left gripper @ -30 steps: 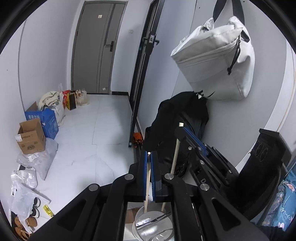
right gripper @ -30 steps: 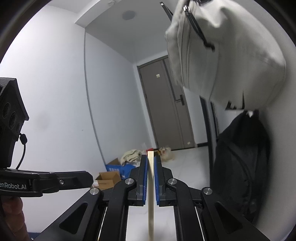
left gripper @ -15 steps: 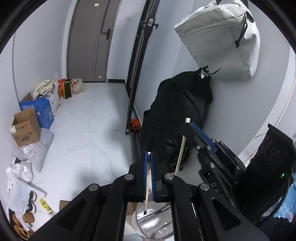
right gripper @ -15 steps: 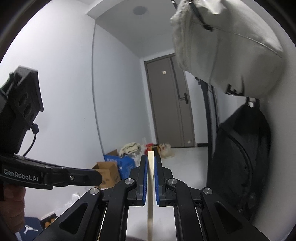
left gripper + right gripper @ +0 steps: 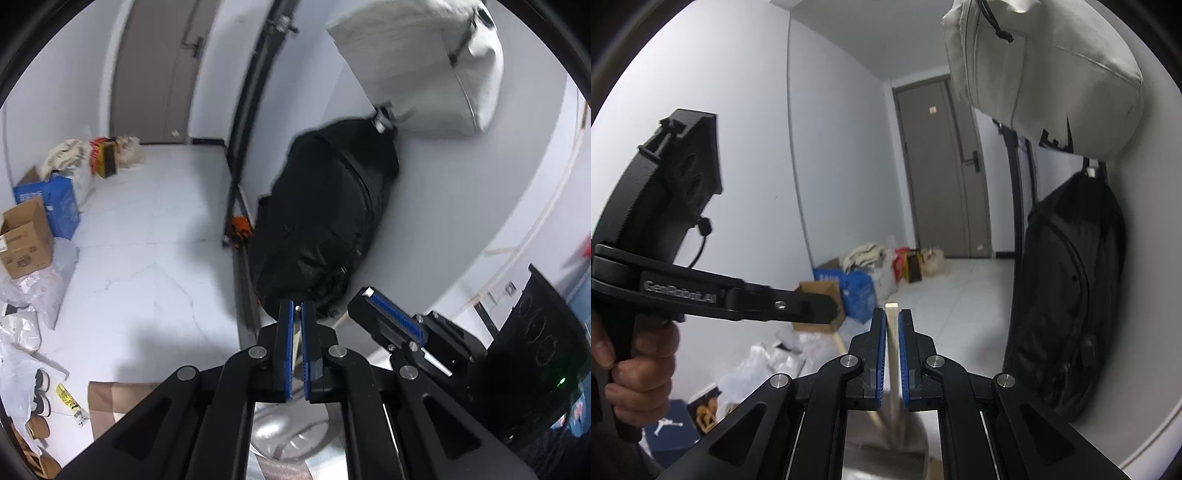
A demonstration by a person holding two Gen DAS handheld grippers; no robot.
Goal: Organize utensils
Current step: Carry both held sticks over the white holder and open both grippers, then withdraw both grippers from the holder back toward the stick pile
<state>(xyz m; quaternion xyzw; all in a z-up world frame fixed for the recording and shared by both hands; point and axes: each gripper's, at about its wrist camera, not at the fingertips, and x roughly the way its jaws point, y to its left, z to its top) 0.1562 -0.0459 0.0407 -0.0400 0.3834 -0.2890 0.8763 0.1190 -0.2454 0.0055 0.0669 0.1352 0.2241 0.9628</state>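
Each claw, left (image 5: 297, 314) and right (image 5: 892, 321), is clamped on a chopstick (image 5: 892, 343) over a metal cup (image 5: 291, 435).

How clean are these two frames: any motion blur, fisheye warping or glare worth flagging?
Left wrist view: motion smear on the door frame and white bag, sharp near the left gripper. Right wrist view: crisper, the chopstick sharp, walls bowed by the lens, no strong glare.

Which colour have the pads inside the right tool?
Blue pads, gripping a pale wooden chopstick; clearest in the right wrist view.
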